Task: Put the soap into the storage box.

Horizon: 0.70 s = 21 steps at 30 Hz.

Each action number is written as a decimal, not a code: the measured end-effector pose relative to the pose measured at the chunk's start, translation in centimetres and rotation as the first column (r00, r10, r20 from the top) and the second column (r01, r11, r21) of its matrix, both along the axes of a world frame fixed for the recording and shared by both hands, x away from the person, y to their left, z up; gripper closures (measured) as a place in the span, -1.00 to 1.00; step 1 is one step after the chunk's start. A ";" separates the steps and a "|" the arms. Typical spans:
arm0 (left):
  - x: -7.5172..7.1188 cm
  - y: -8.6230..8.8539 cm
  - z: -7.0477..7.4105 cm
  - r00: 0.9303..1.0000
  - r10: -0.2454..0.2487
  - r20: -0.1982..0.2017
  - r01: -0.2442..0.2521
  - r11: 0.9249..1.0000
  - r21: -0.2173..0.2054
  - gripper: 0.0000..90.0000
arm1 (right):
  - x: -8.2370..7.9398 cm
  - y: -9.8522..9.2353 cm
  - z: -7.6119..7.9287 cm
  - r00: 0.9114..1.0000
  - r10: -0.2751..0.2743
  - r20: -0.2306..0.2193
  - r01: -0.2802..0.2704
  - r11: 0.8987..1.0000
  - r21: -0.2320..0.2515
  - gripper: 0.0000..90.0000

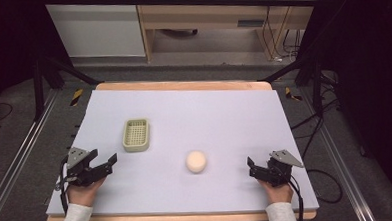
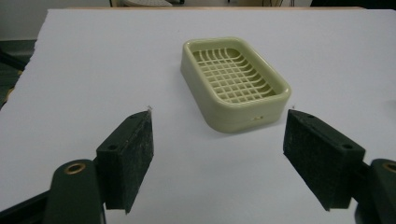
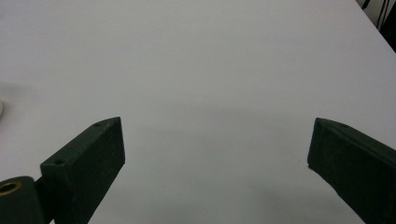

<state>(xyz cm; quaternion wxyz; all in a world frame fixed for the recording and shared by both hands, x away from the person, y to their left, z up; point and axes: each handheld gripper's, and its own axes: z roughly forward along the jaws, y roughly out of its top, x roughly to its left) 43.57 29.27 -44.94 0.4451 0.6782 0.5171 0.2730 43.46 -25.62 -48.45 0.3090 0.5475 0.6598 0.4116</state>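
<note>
Nearest to us, our two hands rest at the front edge of the table (image 1: pixel 224 104), one at each corner, each gripping a tool. Our left gripper (image 1: pixel 103 163) sits near the left corner with its jaws spread wide and nothing between them; in the left gripper view the two black pads (image 2: pixel 128 158) stand well apart and frame the soap dish (image 2: pixel 235 81), which suggests that we have aimed this tool at the dish on purpose. Our right gripper (image 1: pixel 254 167) waits near the right corner, jaws likewise spread and empty, and in the right gripper view its pads (image 3: pixel 88 168) look out over bare white tabletop, with a sliver of the soap at the far left edge.

A little further in, the round cream soap (image 1: pixel 196 161) lies flat on the white surface, between the two tools and closer to the right one. It stands apart from both, touched by nothing.

Beyond that, left of centre, the pale green soap dish (image 1: pixel 136 134) sits upright with its slatted bottom open to the top, well apart from the soap. We judge that the work is to put the soap into the dish, that it has not begun, and that the right gripper is the handier one for the pick.

Past the table's far wooden edge we see the floor and a wooden desk (image 1: pixel 205 15).
</note>
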 end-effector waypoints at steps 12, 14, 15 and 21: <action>-0.8 -2.4 0.5 0.996 -0.083 0.014 0.083 0.997 0.006 -0.47 | 0.2 -0.1 -0.1 1.000 -0.009 -0.023 0.010 1.000 0.009 -0.90; -0.9 -2.8 0.6 0.995 -0.098 0.011 0.098 0.995 0.012 -0.48 | 0.2 -0.1 -0.1 1.000 -0.012 -0.019 0.012 1.000 0.014 -0.90; -0.9 -3.0 0.6 0.995 -0.102 0.010 0.102 0.995 0.012 -0.48 | 0.1 -0.2 -0.1 1.000 -0.015 -0.021 0.016 1.000 0.017 -0.90; -1.2 -3.9 0.7 0.991 -0.130 0.010 0.130 0.991 0.021 -0.48 | 0.1 -0.3 -0.1 1.000 -0.017 -0.017 0.018 0.999 0.026 -0.91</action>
